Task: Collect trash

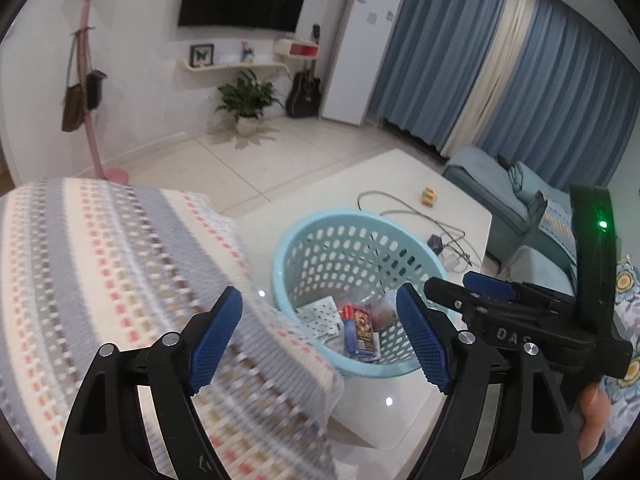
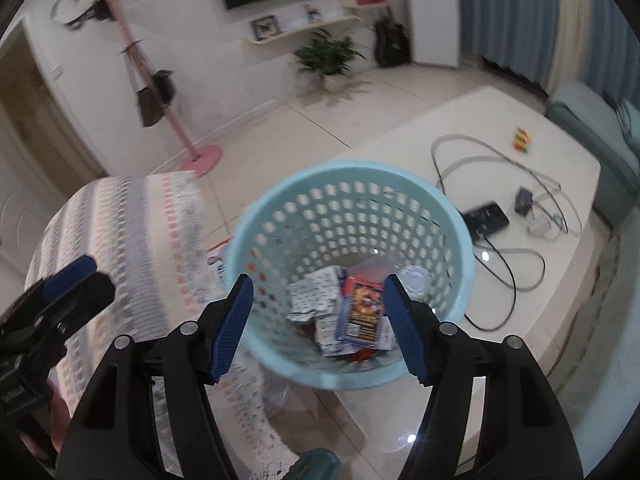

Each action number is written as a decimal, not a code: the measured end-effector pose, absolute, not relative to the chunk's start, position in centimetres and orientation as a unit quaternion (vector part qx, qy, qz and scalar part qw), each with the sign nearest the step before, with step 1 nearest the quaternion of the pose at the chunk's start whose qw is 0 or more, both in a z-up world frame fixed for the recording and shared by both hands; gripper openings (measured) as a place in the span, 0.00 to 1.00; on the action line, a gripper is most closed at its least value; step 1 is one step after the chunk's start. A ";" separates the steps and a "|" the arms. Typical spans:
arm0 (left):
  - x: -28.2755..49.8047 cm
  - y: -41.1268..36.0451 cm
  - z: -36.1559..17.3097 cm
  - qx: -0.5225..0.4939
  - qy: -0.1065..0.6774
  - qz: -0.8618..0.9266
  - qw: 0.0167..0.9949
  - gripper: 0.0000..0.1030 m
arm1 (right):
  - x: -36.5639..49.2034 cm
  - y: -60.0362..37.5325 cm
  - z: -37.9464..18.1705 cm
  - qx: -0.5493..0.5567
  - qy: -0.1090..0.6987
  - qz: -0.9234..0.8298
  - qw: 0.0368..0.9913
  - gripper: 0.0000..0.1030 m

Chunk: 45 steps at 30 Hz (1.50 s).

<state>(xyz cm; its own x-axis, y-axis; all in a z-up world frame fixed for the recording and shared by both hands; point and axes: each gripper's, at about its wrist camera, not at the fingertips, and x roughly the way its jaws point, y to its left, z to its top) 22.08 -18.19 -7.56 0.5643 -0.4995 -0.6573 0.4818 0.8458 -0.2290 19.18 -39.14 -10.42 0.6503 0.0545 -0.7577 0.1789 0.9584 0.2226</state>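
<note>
1. Two grippers are seen above a light blue perforated basket [image 2: 352,184]. The left gripper [image 1: 320,340] is spread wide, and nothing is held between its blue pads [image 1: 216,332].
2. The right gripper [image 2: 320,328] is also held apart, with nothing pinched; its jaws frame the inside of the basket from above.
3. Trash is found at the bottom of the basket: a red-and-blue printed packet [image 2: 360,312], crumpled dotted paper [image 2: 314,294] and clear plastic [image 2: 412,278].
4. The basket is placed on a white table [image 2: 560,152], just beside a striped woven cloth [image 1: 100,260] on its left.
5. A black phone [image 2: 486,218], looped cables [image 2: 500,160] and a small coloured toy [image 2: 521,140] are seen on the table beyond the basket, well apart from it.
6. A potted plant [image 1: 246,100] stands on the floor by the far wall.
</note>
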 end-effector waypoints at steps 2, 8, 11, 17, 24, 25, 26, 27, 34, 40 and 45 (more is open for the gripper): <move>21.0 -16.7 -6.7 -0.017 0.361 -0.267 0.893 0.76 | 18.4 -37.5 -9.2 0.125 0.401 -0.027 0.907 0.62; 17.3 -12.4 -5.7 -0.013 0.315 -0.200 0.928 0.76 | 15.7 -33.9 -6.3 0.088 0.344 -0.049 0.934 0.62; 15.7 -10.5 -6.0 -0.021 0.297 -0.159 0.941 0.76 | 14.2 -32.5 -5.7 0.088 0.319 -0.042 0.943 0.62; 13.9 -8.5 -6.9 -0.004 0.268 -0.117 0.956 0.76 | 11.5 -30.6 -4.5 0.083 0.266 -0.036 0.960 0.62; 13.3 -7.1 -7.0 -0.024 0.255 -0.109 0.960 0.76 | 9.8 -29.5 -4.3 0.086 0.239 -0.039 0.966 0.62; 13.3 -7.0 -6.9 -0.025 0.253 -0.106 0.961 0.76 | 9.7 -29.4 -4.3 0.080 0.238 -0.046 0.967 0.62; 13.2 -7.1 -6.9 -0.024 0.251 -0.102 0.962 0.78 | 9.7 -29.3 -4.3 0.076 0.237 -0.048 0.967 0.62; 13.1 -7.1 -6.8 -0.022 0.247 -0.096 0.964 0.79 | 9.7 -29.2 -4.3 0.075 0.237 -0.048 0.967 0.62; 12.1 -7.2 -6.3 -0.009 0.221 -0.073 0.972 0.87 | 9.4 -28.4 -4.6 0.073 0.222 -0.038 0.972 0.62; 11.7 -6.8 -6.2 -0.018 0.214 -0.066 0.974 0.89 | 9.2 -28.0 -5.1 0.064 0.207 -0.042 0.975 0.62; 11.8 -6.4 -6.1 -0.023 0.214 -0.062 0.974 0.90 | 9.4 -28.0 -5.8 0.064 0.206 -0.045 0.975 0.62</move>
